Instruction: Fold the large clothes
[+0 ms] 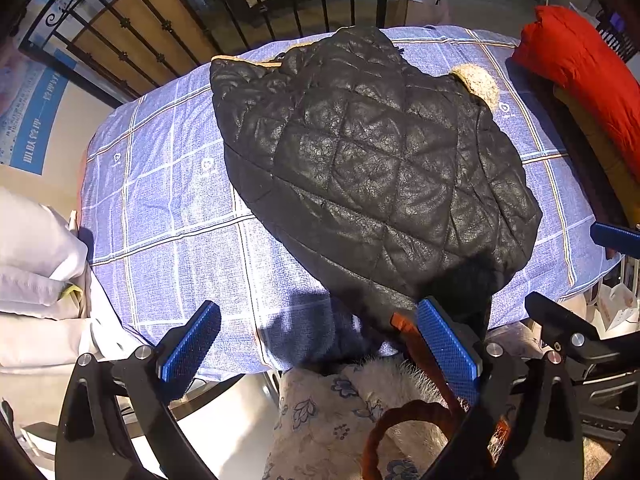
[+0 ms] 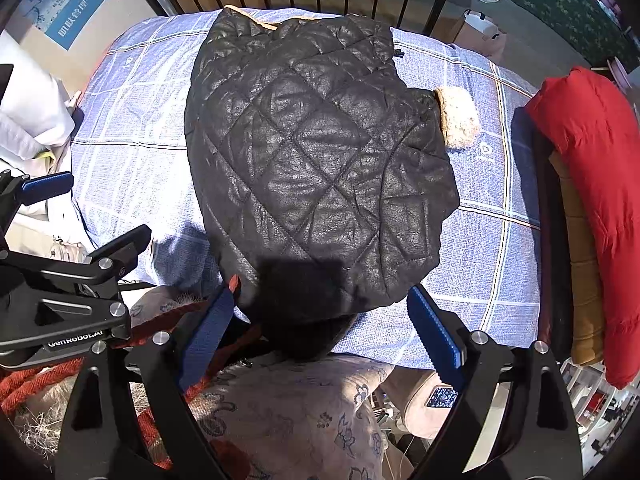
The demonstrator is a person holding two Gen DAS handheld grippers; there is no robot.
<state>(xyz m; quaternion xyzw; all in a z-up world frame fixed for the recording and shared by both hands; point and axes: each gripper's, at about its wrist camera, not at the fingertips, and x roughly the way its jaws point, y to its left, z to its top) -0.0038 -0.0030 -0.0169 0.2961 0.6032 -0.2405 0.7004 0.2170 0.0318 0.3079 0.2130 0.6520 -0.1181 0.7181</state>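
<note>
Both grippers' jaws apart, empty; quilted jacket (image 2: 320, 160) near hem hidden in shadow, one cuff (image 2: 458, 118) showing

"GenRobot.AI" stands in white on the left gripper (image 2: 64, 300) body.

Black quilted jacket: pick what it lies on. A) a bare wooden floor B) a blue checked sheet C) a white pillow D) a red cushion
B: the jacket lies spread flat on the blue checked sheet, with the red cushion apart at the sheet's edge.
</note>
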